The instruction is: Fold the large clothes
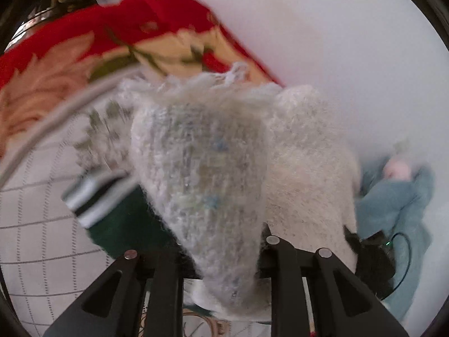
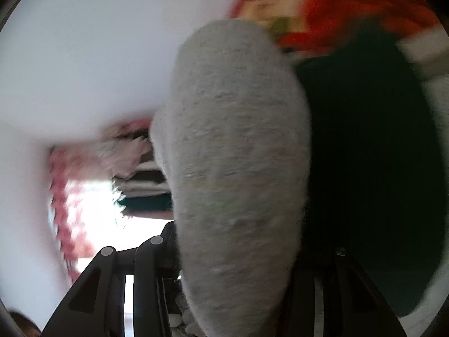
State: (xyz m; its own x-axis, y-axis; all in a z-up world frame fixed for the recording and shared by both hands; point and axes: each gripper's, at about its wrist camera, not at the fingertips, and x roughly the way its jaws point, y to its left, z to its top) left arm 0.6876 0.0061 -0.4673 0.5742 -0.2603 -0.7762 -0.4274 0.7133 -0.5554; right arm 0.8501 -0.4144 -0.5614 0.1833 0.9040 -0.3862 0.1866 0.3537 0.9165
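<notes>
No text, label or number can be read anywhere.

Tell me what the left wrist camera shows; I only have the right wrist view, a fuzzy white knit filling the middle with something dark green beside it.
Observer: The left hand-held gripper is also shut on white knit fabric, which bunches up between its fingers.
Operator: What is the dark green thing?
Observer: Part of the same garment, it seems: on the left view a dark green part ends in a white and black striped band.
Operator: What's underneath?
Observer: A white sheet with a grey grid, and a red flowered blanket beyond it.
Operator: Anything else nearby?
Observer: A crumpled blue-grey cloth lies to the right.
</notes>
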